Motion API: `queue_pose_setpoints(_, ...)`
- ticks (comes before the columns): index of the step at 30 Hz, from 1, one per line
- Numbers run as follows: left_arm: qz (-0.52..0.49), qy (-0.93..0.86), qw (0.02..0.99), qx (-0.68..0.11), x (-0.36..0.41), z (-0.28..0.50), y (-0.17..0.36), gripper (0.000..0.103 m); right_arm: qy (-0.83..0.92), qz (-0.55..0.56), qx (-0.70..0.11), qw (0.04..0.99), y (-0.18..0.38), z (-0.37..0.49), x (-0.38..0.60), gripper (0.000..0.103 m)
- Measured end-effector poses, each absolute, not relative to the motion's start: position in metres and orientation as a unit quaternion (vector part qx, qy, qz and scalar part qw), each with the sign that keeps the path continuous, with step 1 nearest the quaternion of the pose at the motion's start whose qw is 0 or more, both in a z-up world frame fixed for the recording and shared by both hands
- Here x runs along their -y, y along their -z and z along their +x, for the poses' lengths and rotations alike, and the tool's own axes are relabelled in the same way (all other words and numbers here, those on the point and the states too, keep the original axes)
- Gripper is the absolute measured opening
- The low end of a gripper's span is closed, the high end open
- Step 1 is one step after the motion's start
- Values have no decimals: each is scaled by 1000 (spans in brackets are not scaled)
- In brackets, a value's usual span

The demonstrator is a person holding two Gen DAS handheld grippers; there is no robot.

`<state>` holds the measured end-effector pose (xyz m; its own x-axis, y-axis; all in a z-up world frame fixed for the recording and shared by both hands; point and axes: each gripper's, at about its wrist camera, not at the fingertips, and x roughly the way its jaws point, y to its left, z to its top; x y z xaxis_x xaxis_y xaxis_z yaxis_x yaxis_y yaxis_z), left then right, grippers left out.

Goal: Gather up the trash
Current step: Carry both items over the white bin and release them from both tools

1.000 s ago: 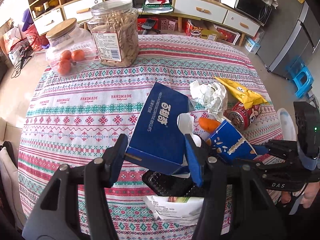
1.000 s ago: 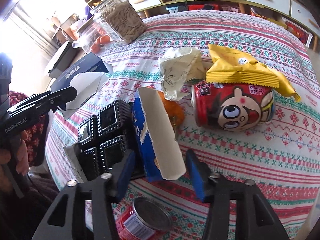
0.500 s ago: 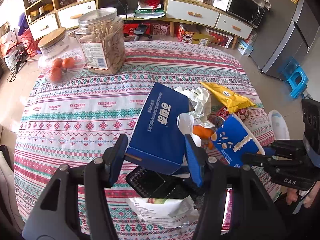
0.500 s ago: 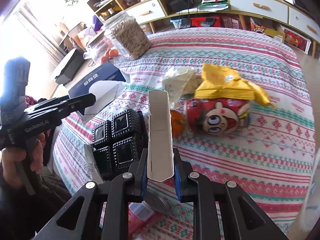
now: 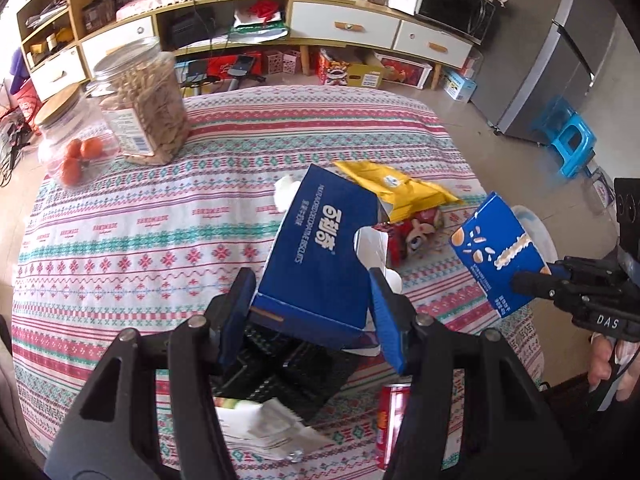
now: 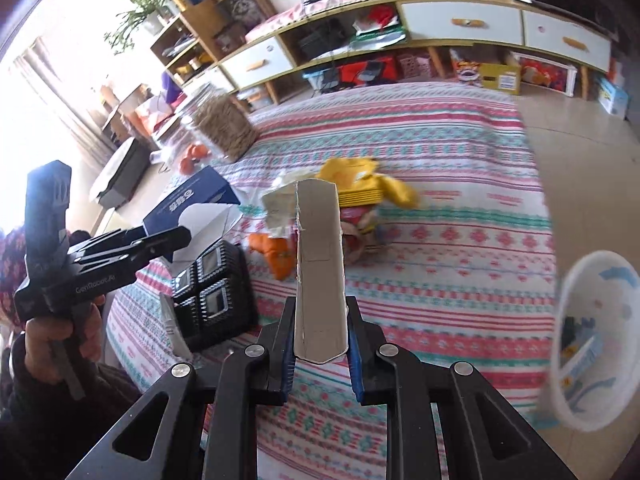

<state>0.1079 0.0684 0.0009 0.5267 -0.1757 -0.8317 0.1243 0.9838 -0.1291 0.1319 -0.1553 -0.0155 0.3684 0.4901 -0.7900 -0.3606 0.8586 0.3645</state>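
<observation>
We hold both tools tipped down over the worktop, each with a carton in its grip. The left tool clamps the big navy box across its width, blue pads flat against both sides, the box lifted clear of the cloth and angled away from us. The right tool has just been closing, and its pads now pinch the small carton by its narrow faces; the carton stands nearly upright between them, plain cardboard edge toward the camera. In the left view that same carton shows its blue printed face, up off the worktop at the right. A hand grips the left tool's handle at the edge of the right view.

Still lying on the worktop: the yellow bag, a red can half hidden behind the navy box, and a black tray mostly covered by the left tool in its own view. A second can is cut off by the tool's finger. The white bin at the right is blurred; its contents are hard to make out.
</observation>
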Motion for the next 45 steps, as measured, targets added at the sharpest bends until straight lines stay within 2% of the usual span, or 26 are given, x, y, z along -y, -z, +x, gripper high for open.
queue_pose_setpoints(32, 52, 218, 840, -495, 130, 114, 21, 58, -67, 129, -500, 854, 27, 91, 362, 22)
queue_pose_setpoints(45, 75, 253, 824, -502, 217, 121, 39, 58, -16, 142, -511, 848, 40, 85, 407, 23)
